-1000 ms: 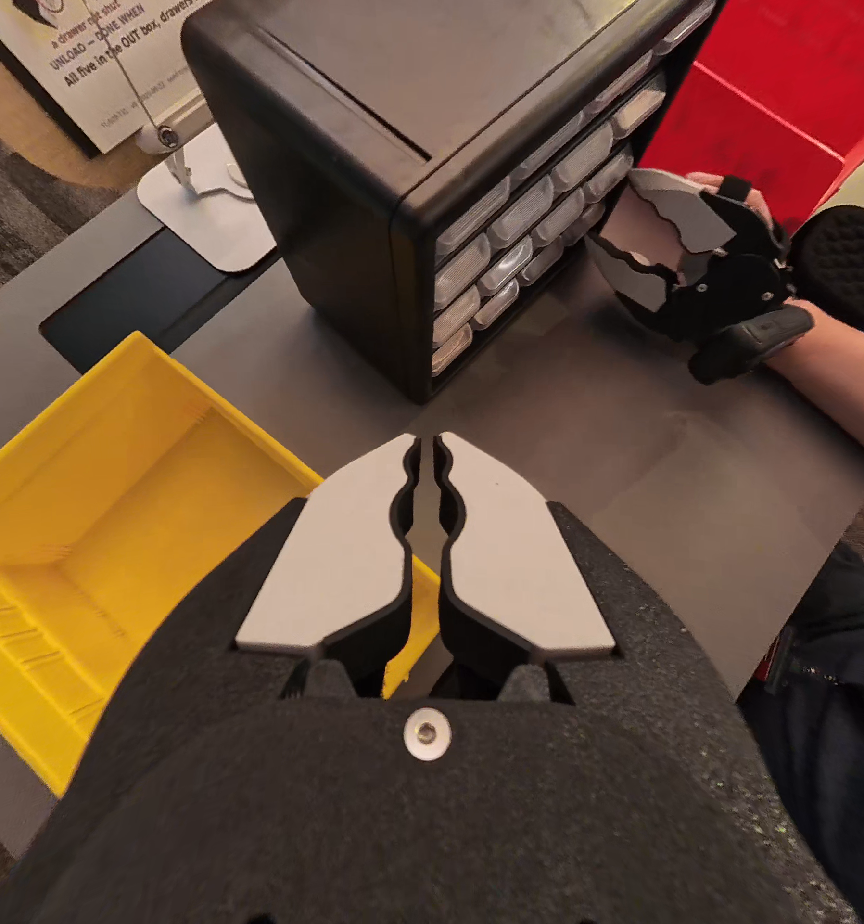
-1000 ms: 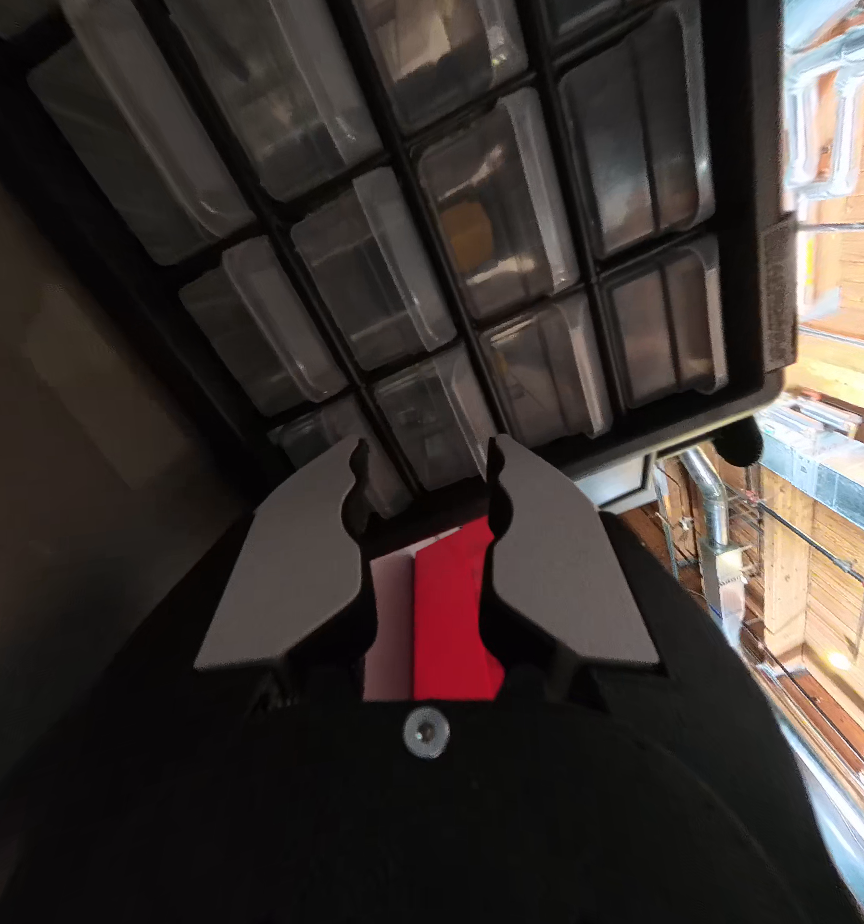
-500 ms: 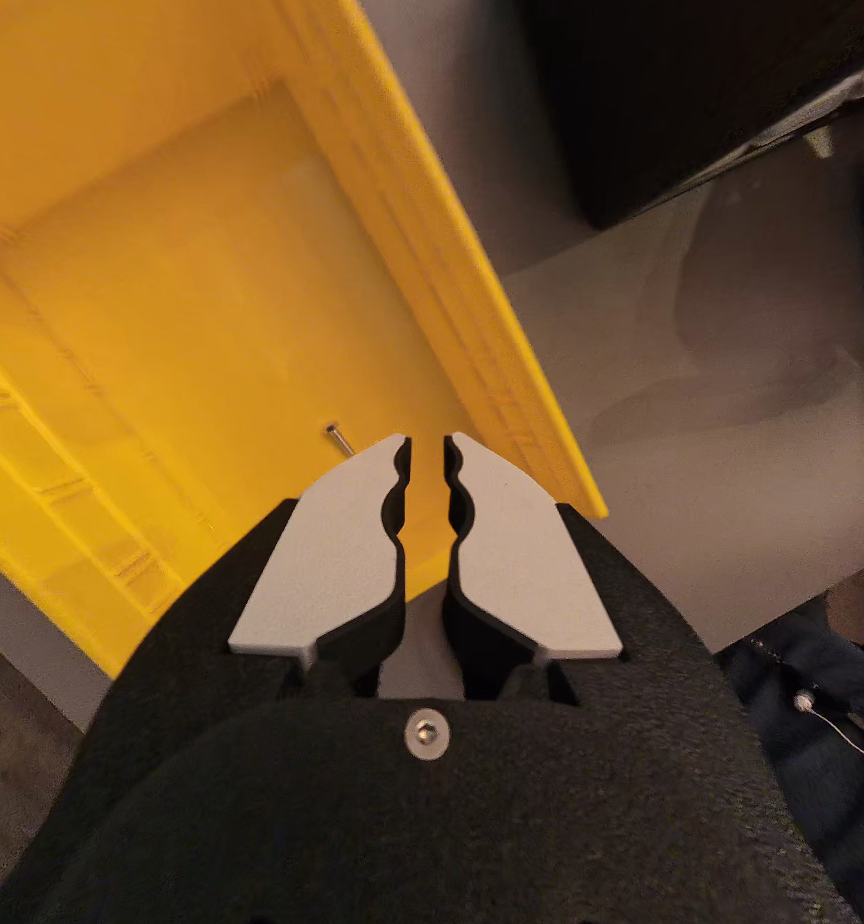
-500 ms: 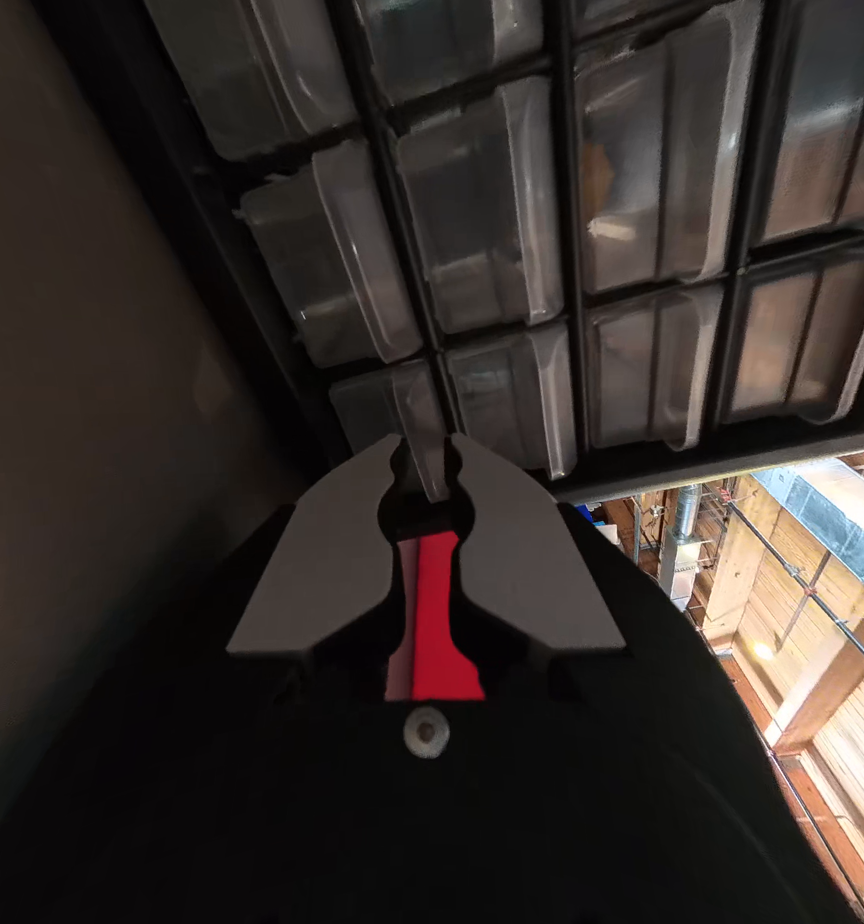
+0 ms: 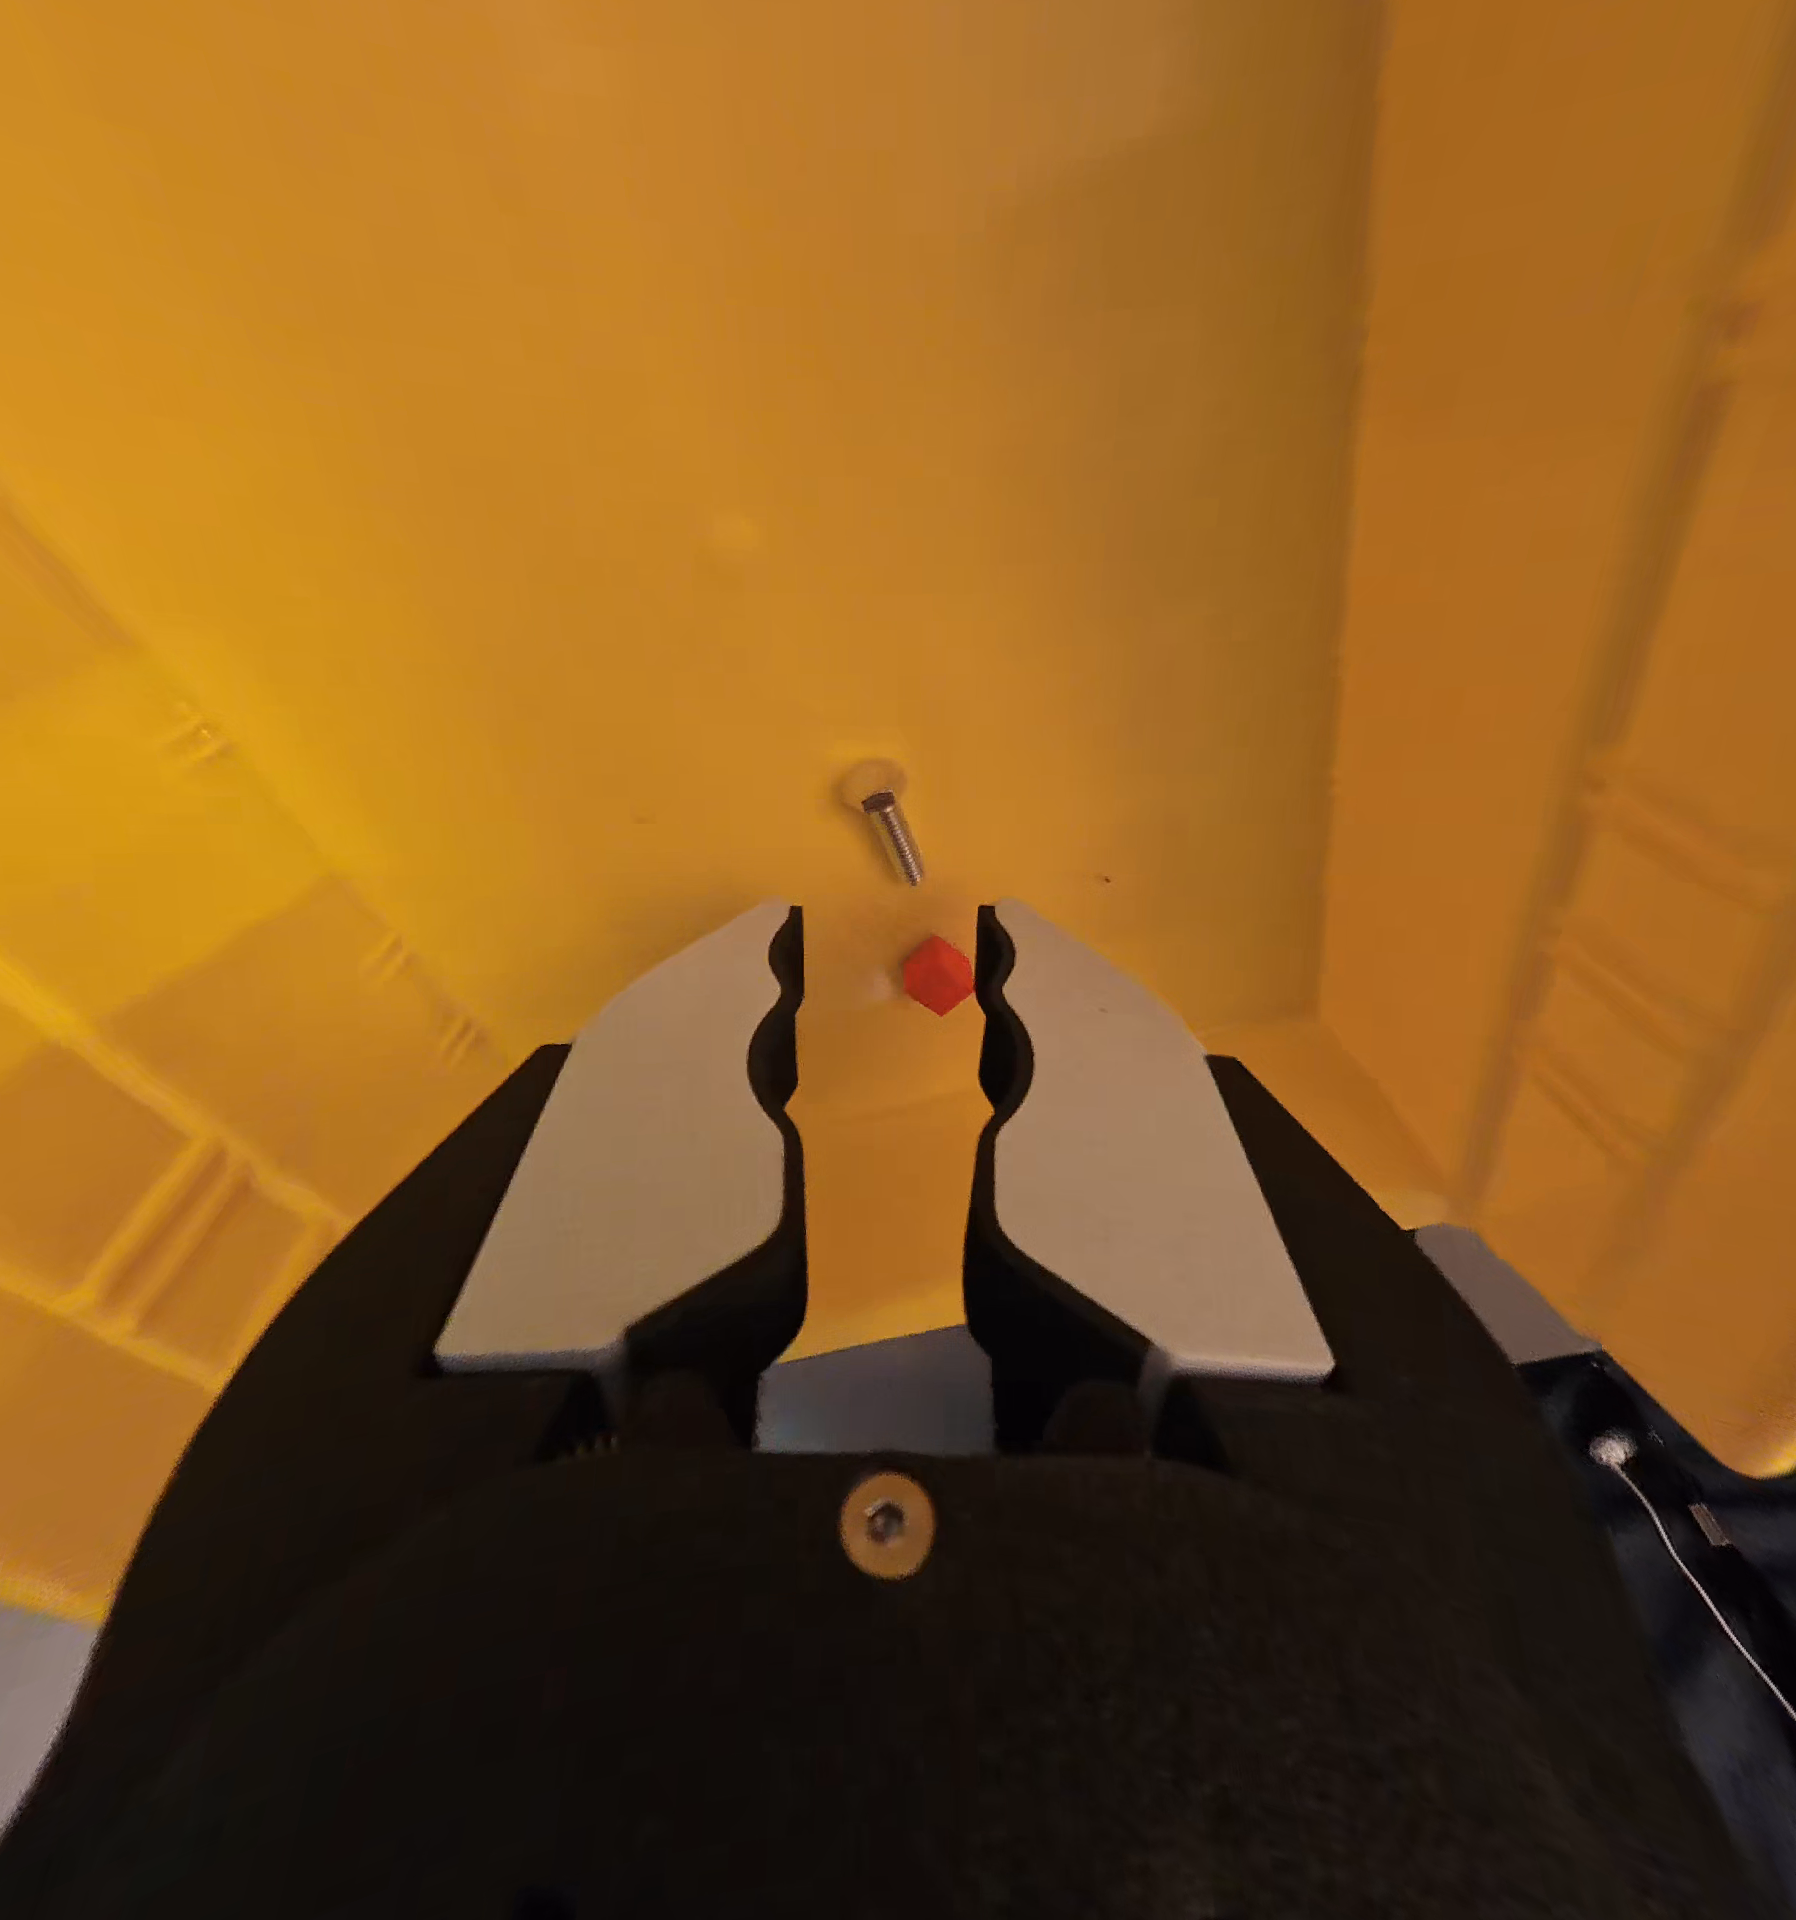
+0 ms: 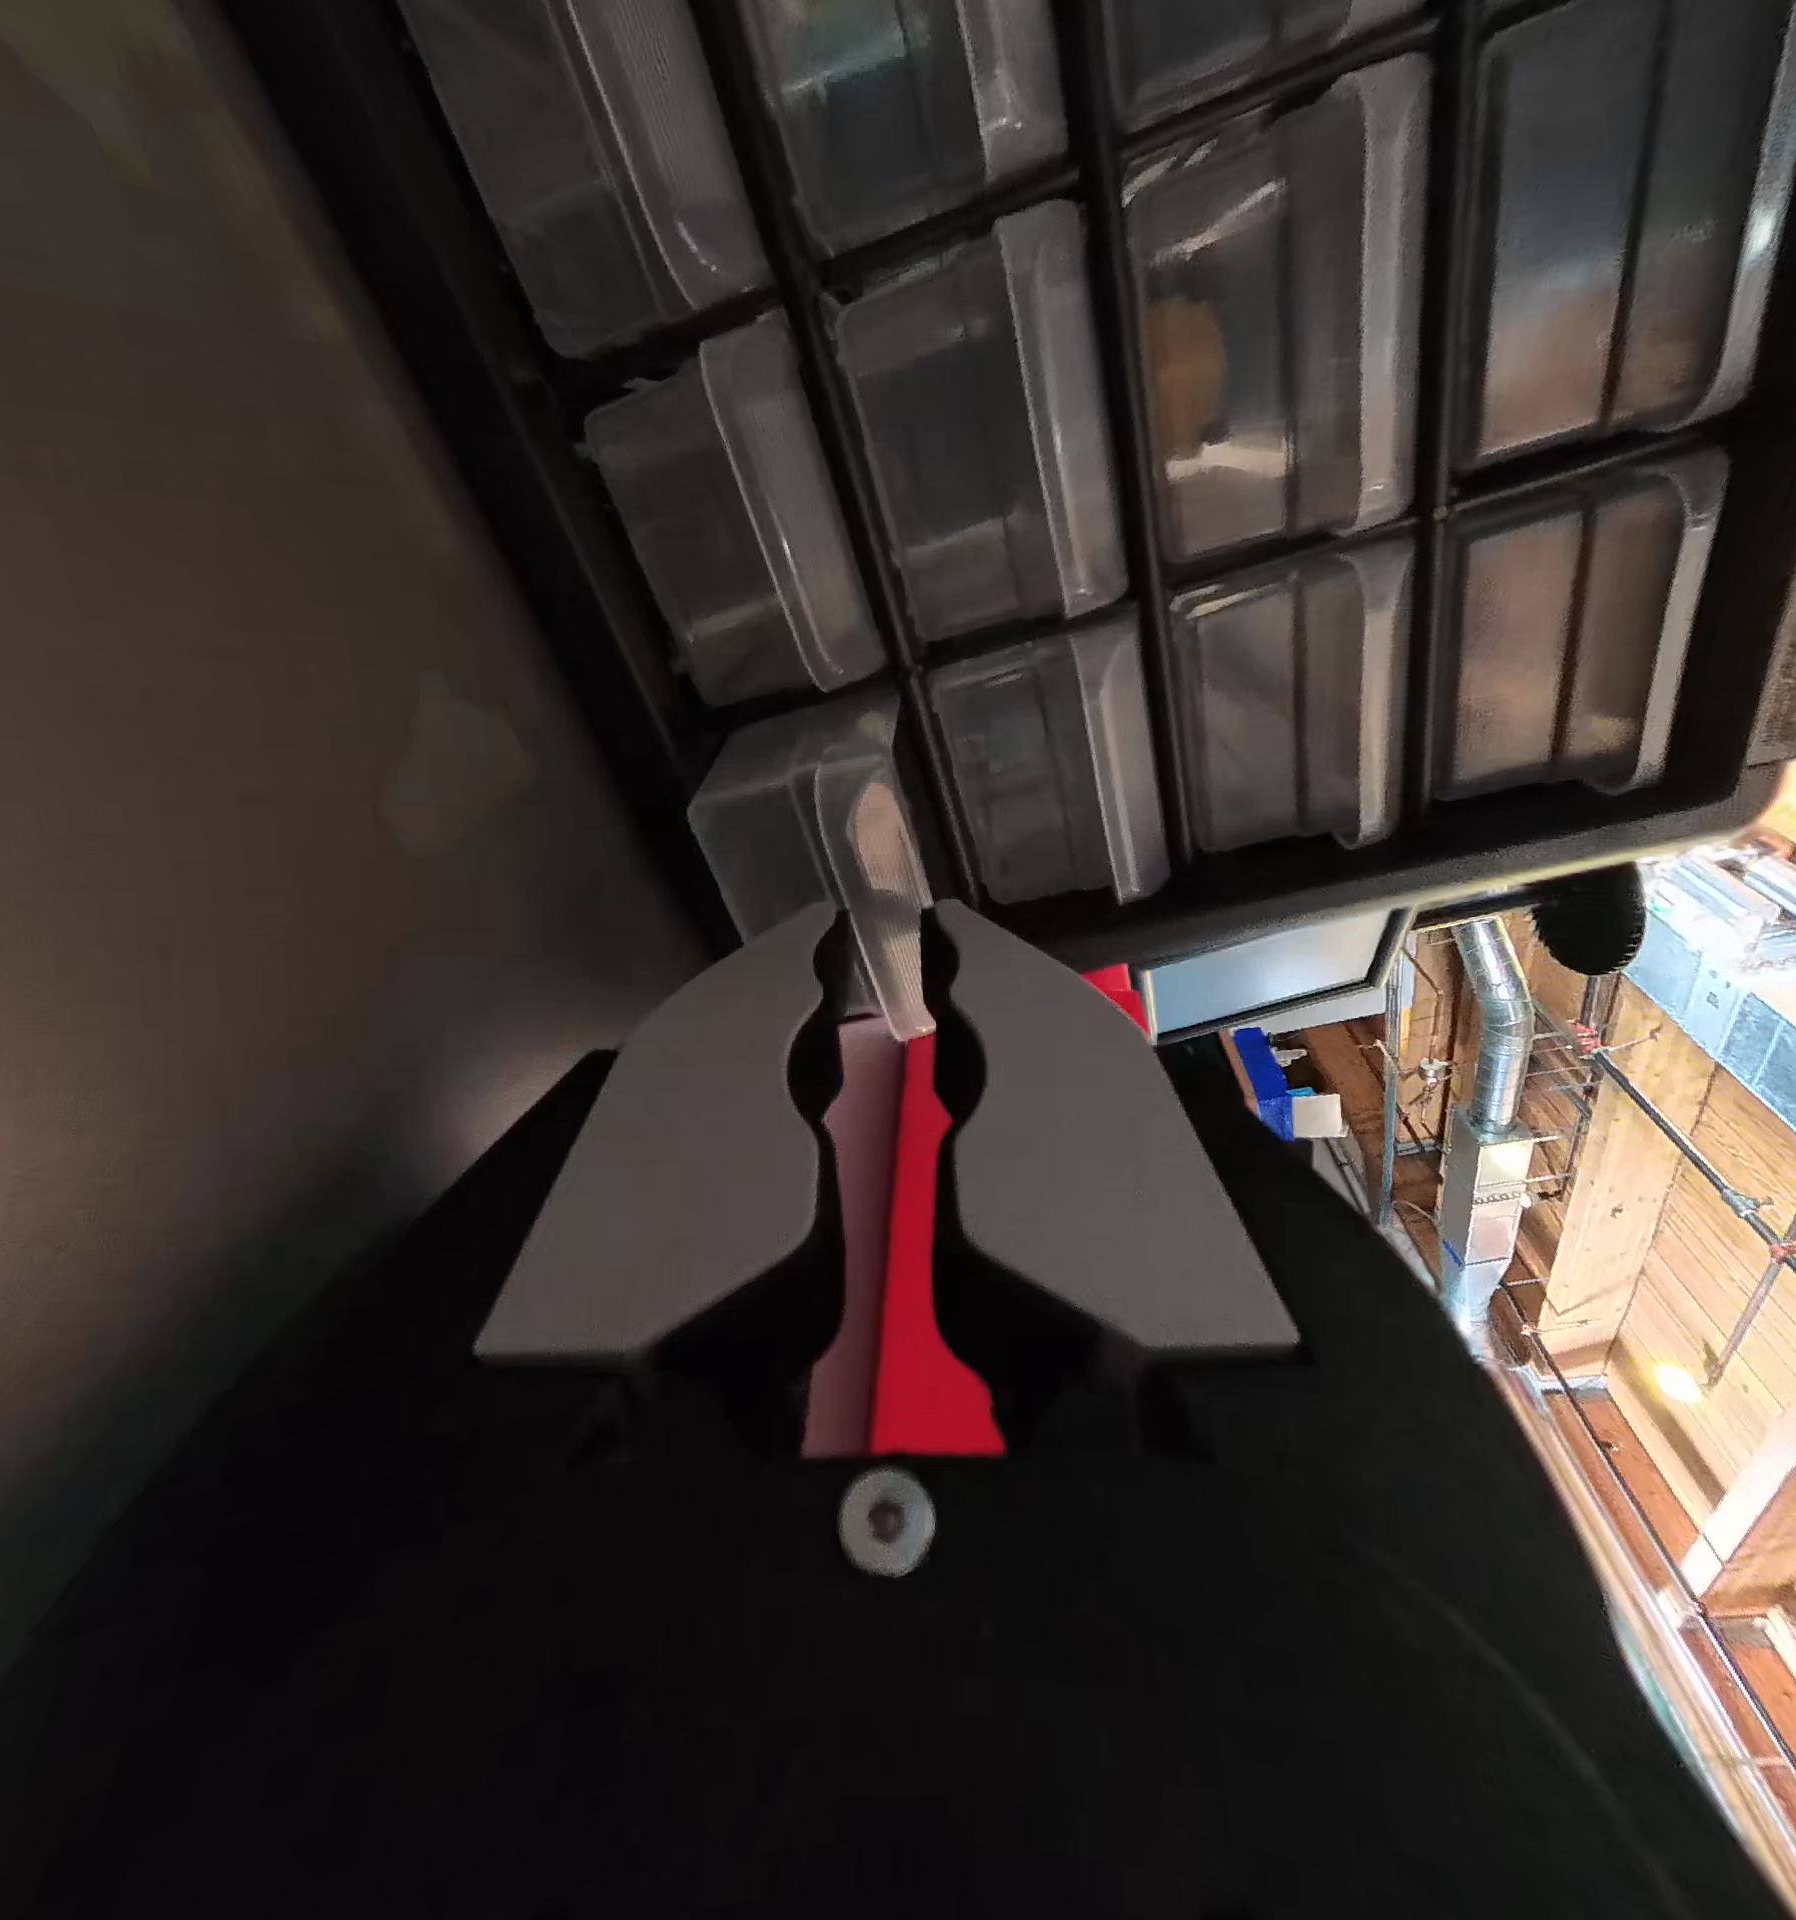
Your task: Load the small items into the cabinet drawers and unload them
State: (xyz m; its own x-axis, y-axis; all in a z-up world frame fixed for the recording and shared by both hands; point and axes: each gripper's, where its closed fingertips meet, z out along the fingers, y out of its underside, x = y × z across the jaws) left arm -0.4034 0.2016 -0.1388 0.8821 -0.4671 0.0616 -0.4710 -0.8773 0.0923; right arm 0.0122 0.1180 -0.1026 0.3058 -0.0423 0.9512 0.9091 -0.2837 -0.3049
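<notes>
In the left wrist view my left gripper is open low inside the yellow bin. A small red cube lies on the bin floor between the fingertips, close to the right finger. A small metal screw lies just beyond the tips. In the right wrist view my right gripper is shut on the clear handle tab of a corner drawer of the black cabinet. That drawer stands a little out of its slot.
The cabinet holds several clear plastic drawers, the others pushed in. A red bin shows behind the right fingers. The grey table top runs beside the cabinet. The yellow bin's ribbed walls rise around the left gripper. The tips of one gripper are about 45 cm away from the tips of the other.
My left gripper swung from the table into the yellow bin, dropped toward its floor and opened wider. My right gripper closed on the drawer handle and the drawer slid out slightly.
</notes>
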